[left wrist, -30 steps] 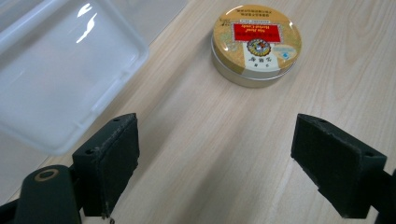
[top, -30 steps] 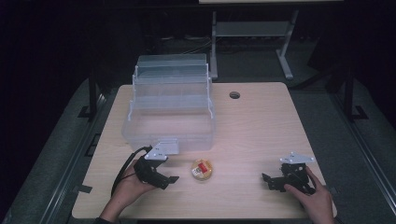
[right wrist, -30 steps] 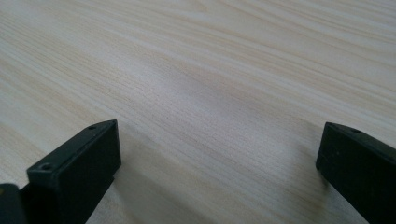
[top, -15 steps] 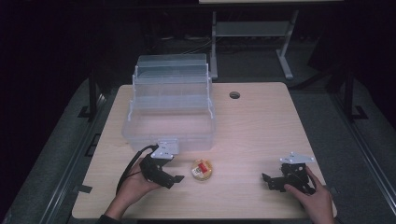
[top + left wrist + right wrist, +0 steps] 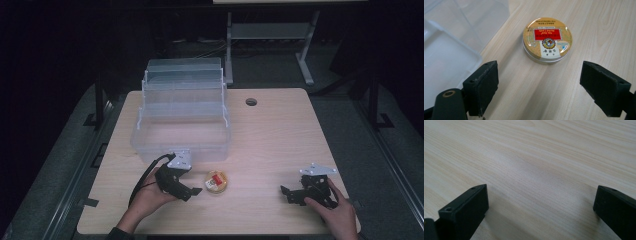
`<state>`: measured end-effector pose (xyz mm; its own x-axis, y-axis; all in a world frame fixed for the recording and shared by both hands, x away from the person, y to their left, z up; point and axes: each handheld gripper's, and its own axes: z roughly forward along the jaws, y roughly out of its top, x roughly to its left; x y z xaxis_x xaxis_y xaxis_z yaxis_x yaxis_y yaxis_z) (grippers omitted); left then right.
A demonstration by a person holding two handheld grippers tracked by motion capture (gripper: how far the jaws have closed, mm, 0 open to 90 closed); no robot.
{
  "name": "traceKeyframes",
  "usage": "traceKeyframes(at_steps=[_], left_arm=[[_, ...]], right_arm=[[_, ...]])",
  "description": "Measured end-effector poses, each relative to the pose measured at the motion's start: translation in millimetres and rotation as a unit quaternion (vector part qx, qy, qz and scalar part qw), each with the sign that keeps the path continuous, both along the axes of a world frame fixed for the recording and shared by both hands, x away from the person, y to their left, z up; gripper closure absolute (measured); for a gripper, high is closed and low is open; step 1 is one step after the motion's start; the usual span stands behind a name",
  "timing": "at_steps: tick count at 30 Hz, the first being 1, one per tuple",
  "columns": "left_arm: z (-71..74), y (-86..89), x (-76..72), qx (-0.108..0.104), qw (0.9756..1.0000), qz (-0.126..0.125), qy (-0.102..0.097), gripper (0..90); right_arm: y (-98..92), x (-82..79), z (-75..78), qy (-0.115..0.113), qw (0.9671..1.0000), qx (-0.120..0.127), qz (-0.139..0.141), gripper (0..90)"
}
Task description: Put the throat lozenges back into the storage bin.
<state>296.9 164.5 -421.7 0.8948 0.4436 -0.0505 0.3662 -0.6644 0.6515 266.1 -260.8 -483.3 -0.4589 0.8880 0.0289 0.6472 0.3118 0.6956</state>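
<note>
A small round tin [image 5: 217, 181] with a gold and red lid lies on the wooden table [image 5: 270, 135], just in front of a clear plastic tiered box [image 5: 182, 112]. My left gripper [image 5: 192, 191] is open and sits just left of the tin, jaws pointing at it. In the left gripper view the tin [image 5: 547, 39] lies a short way ahead of the wide-open left gripper [image 5: 546, 91], not between its jaws. My right gripper [image 5: 286, 195] rests open near the front right of the table. In the right gripper view the right gripper [image 5: 540, 207] has bare wood between its jaws.
The clear box's corner [image 5: 451, 50] lies close to the left jaw in the left gripper view. A round cable hole [image 5: 251, 102] is in the table's far side. Beyond the table stands a metal frame [image 5: 270, 35] on a dark floor.
My left gripper has shifted slightly to the right, toward the tin. The right gripper and the tin have stayed put.
</note>
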Motion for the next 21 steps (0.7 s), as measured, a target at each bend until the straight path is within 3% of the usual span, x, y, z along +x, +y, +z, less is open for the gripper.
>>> traceKeyframes(at_steps=[21], left_arm=[[5.3, -17.0, 6.4, 0.003, 0.9999, -0.013, 0.002, 14.6]], right_arm=[[0.0, 0.0, 0.0, 0.000, 1.0000, 0.000, 0.000, 0.0]])
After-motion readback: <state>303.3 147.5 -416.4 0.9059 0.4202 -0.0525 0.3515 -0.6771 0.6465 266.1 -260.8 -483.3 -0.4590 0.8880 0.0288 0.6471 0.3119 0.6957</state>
